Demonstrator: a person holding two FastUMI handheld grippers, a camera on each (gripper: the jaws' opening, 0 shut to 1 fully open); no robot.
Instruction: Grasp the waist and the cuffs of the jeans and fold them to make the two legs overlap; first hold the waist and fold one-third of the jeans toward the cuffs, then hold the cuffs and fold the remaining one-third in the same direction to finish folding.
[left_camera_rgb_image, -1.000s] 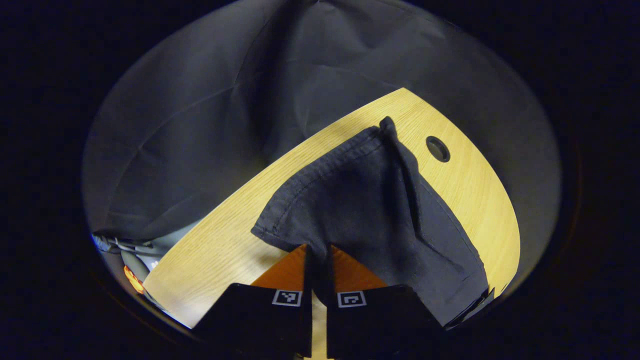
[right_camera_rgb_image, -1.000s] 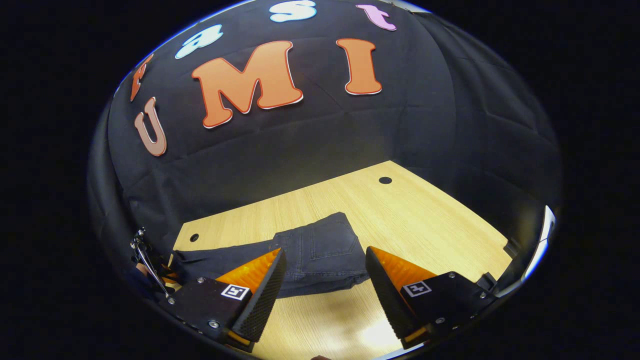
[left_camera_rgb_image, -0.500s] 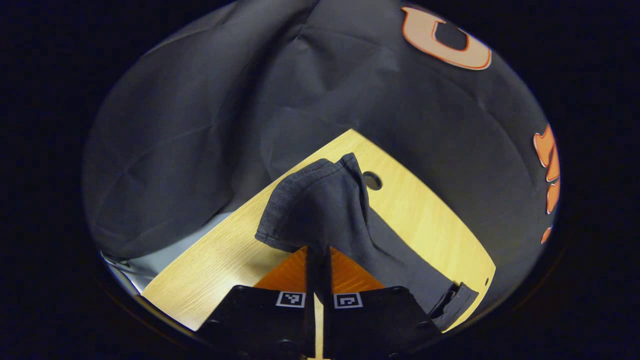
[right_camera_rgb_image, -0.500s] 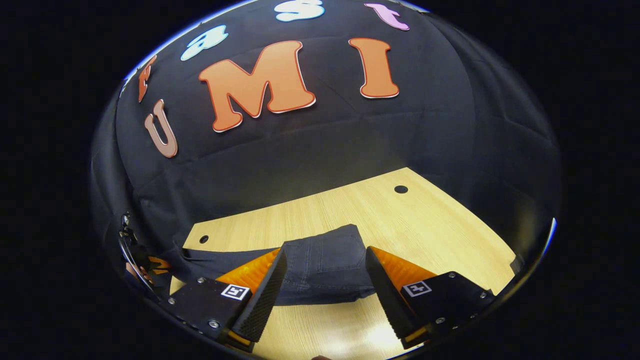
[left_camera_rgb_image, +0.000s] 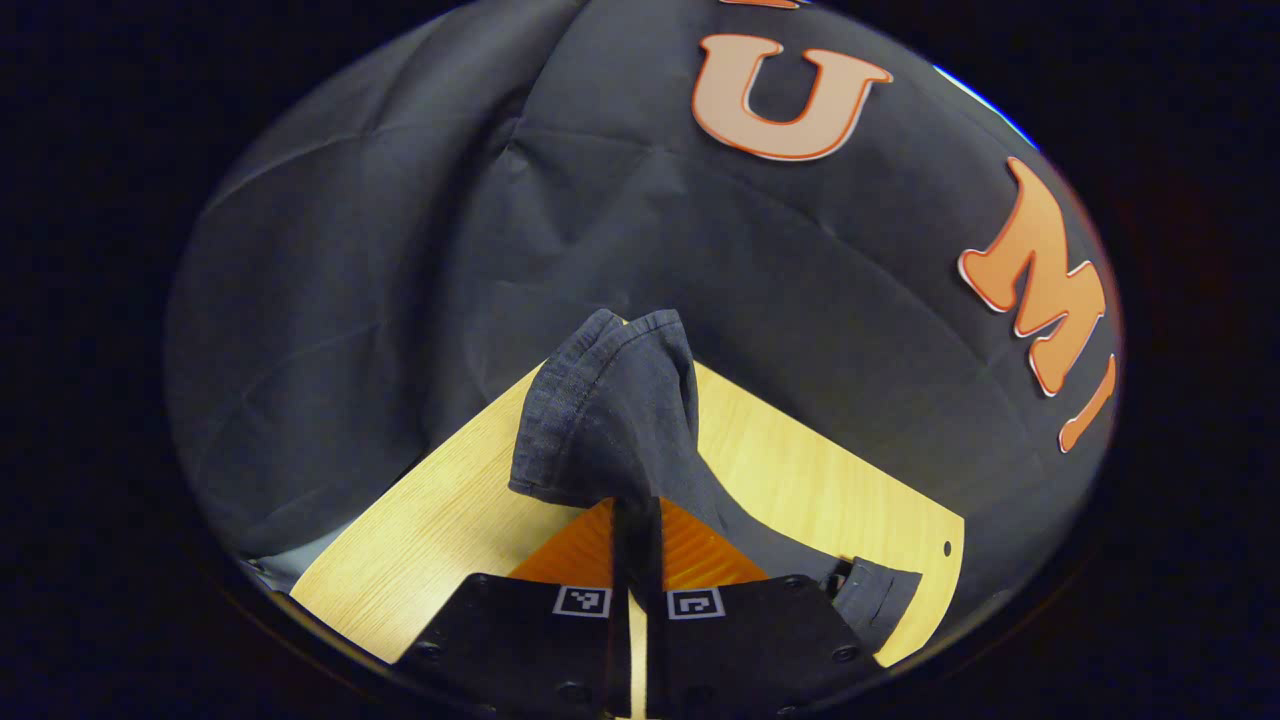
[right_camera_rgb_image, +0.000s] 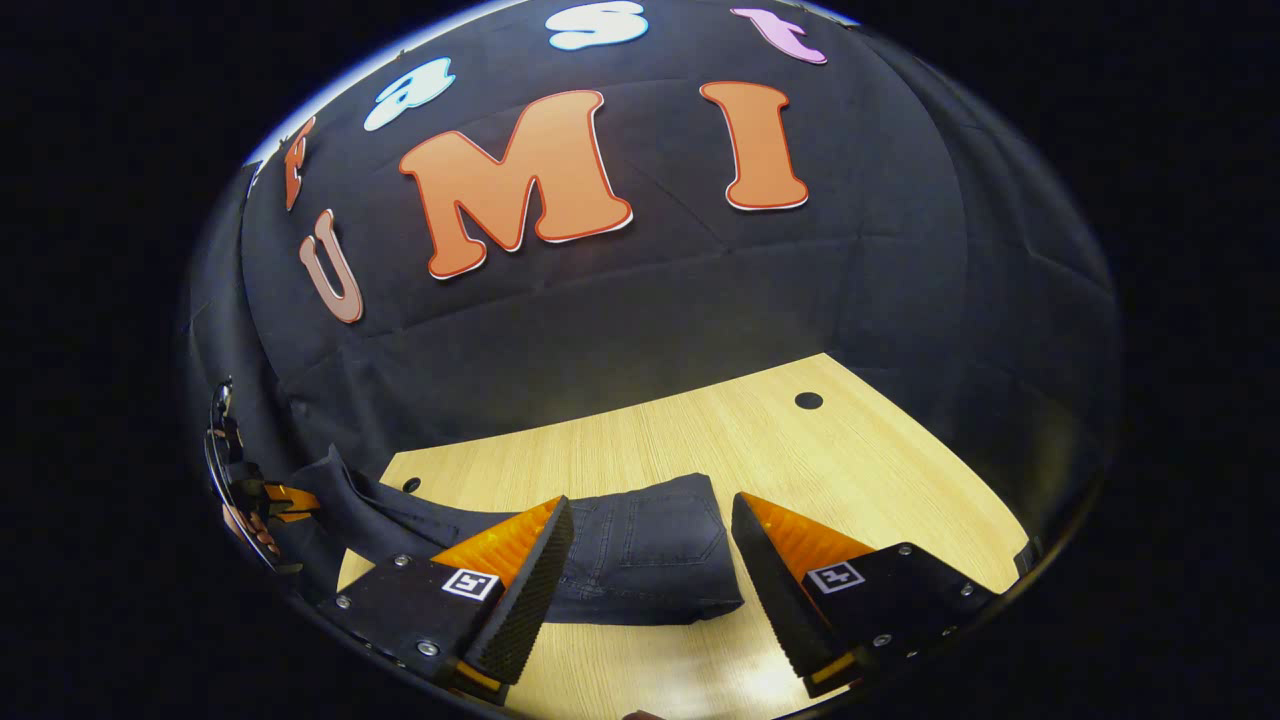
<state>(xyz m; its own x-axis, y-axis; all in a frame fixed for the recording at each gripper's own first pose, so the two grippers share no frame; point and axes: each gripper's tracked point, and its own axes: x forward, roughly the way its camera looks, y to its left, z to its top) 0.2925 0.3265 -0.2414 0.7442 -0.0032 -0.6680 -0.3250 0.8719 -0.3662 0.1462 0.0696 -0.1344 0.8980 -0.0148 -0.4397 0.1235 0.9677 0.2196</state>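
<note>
- Dark denim jeans (right_camera_rgb_image: 640, 560) lie on the wooden table (right_camera_rgb_image: 800, 450), waist end already folded over, back pocket facing up in the right gripper view.
- left gripper (left_camera_rgb_image: 637, 520) is clamped tight on the cuff end (left_camera_rgb_image: 610, 400); both fingers press the fabric, no gap between them.
- Change from a second ago: cuff was low, draped close over the table; now it bunches upright above the fingers, and more booth wall fills the left gripper view, so the gripper has risen and tilted.
- In the right gripper view, the leg section at far left (right_camera_rgb_image: 340, 490) now lifts off the table toward the left gripper (right_camera_rgb_image: 262, 497); a second ago it lay flat there.
- right gripper (right_camera_rgb_image: 650, 560) hovers above the folded waist part, jaws wide apart, holding nothing; barely shifted over the last second.
- Folded end of the jeans also shows at lower right of the left gripper view (left_camera_rgb_image: 880, 600), resting on the table (left_camera_rgb_image: 800, 480).
- Judgement: waist third is done, the last fold has begun, cuffs lifted, not yet carried over.
- Next likely: swing cuffs across onto the folded stack, then release.
- Risk: one-point grip lets the legs twist or sag, edges may land misaligned.
</note>
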